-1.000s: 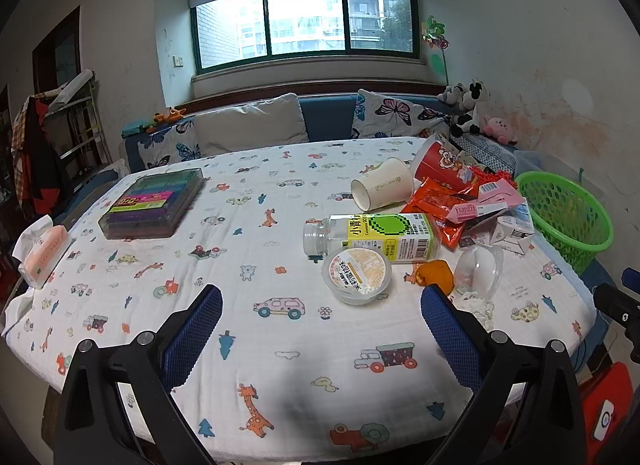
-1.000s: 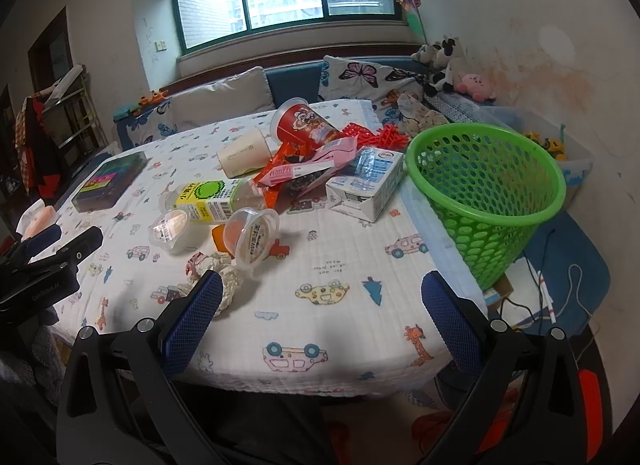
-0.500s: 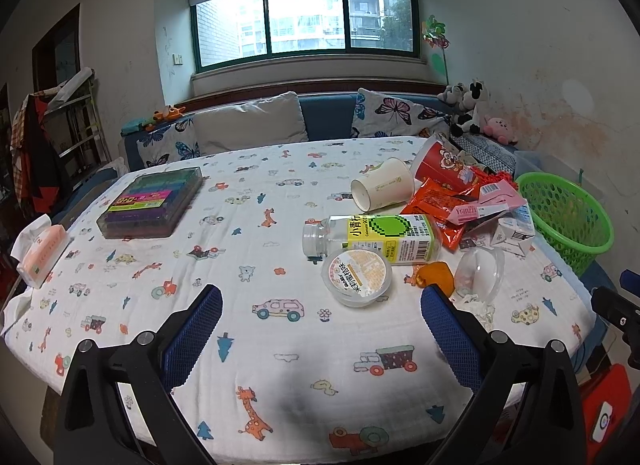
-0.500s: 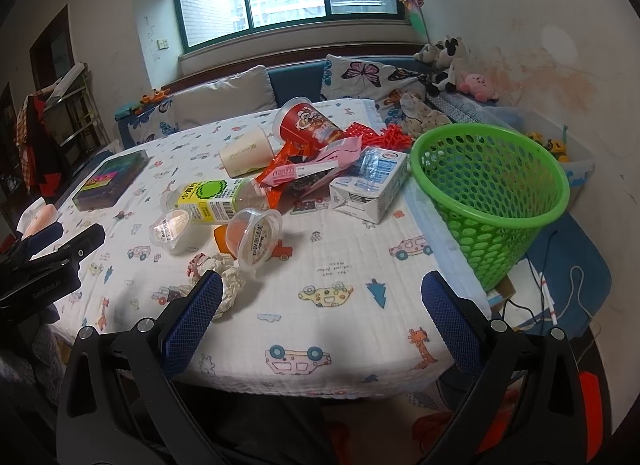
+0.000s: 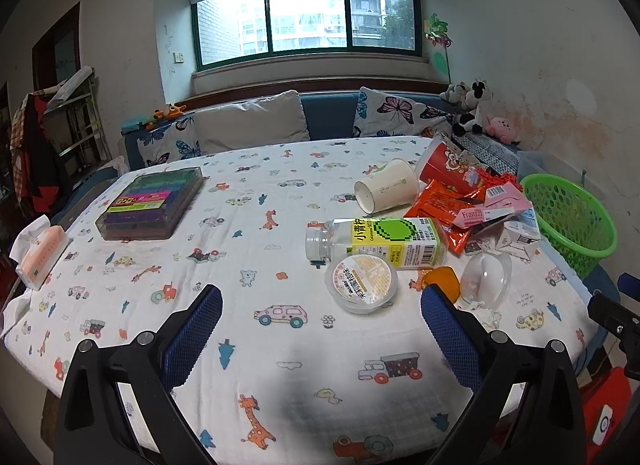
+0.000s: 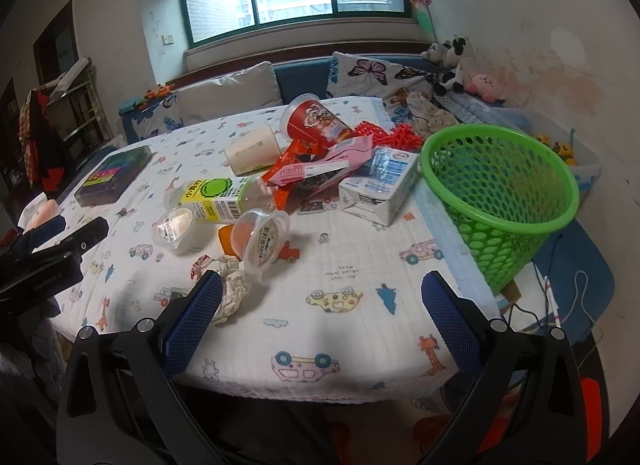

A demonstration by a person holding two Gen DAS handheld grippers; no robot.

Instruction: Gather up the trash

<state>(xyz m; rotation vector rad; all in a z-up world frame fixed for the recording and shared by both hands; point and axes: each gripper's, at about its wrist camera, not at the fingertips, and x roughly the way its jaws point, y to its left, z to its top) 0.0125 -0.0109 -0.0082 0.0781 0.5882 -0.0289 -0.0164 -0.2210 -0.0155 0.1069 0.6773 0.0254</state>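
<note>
Right wrist view: both tongs, left [image 5: 321,323] & right [image 6: 322,311], wide open w/ nothing in them. Trash sits on the table [image 6: 352,265]: bottle [image 6: 224,197], cups, wrappers, milk box [image 6: 380,189]. Green basket [image 6: 500,193] at table's right edge. Crumpled paper [image 6: 232,289] nearest right tongs.

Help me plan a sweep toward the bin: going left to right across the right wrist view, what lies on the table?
Colourful box → sealed pudding cup → tipped clear cup → milk carton → green basket off the table's right edge.
</note>
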